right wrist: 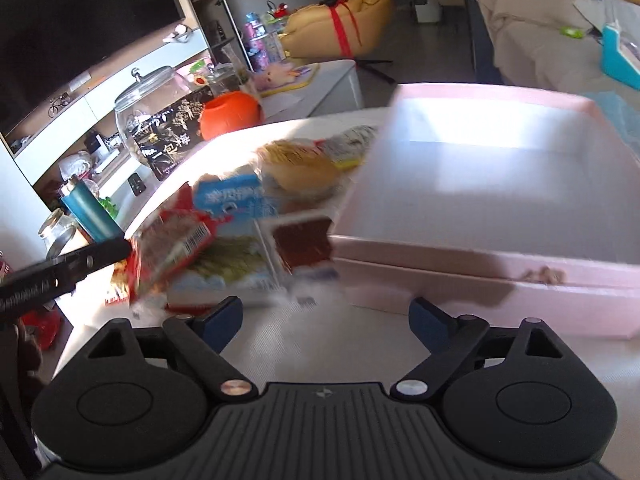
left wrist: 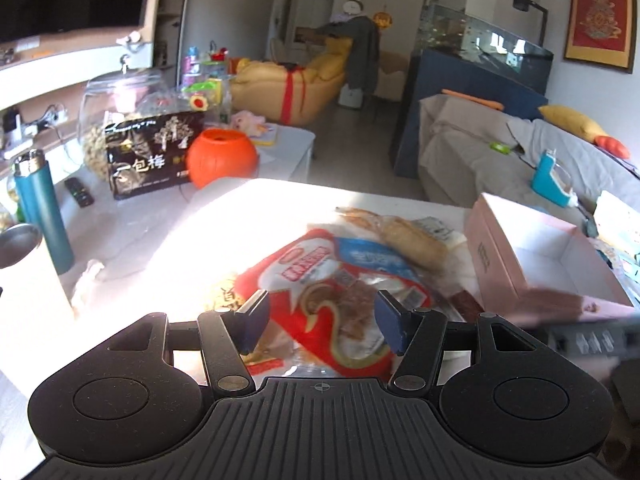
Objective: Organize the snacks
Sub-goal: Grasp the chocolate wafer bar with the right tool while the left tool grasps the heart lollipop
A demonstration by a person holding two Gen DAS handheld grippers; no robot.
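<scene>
A red and white snack bag [left wrist: 320,280] sits between the blue pads of my left gripper [left wrist: 322,320], which is shut on it. From the right wrist view the same bag [right wrist: 172,244] hangs tilted beside a black finger [right wrist: 92,258] of the left gripper. Behind it lie a bread roll in clear wrap [left wrist: 408,236], a blue packet [right wrist: 232,200], a dark red packet [right wrist: 304,240] and a round bun [right wrist: 300,168]. An open pink box [right wrist: 480,276] stands to the right, its inside bare and white. My right gripper [right wrist: 326,316] is open over the white table just in front of the box.
Along the table's left side stand an orange pumpkin bucket [left wrist: 222,158], a black snack bag [left wrist: 148,156], a big glass jar [left wrist: 120,96], a teal bottle [left wrist: 40,208] and a remote [left wrist: 79,192]. Right of the pink box [left wrist: 500,264] is a grey sofa [left wrist: 480,152].
</scene>
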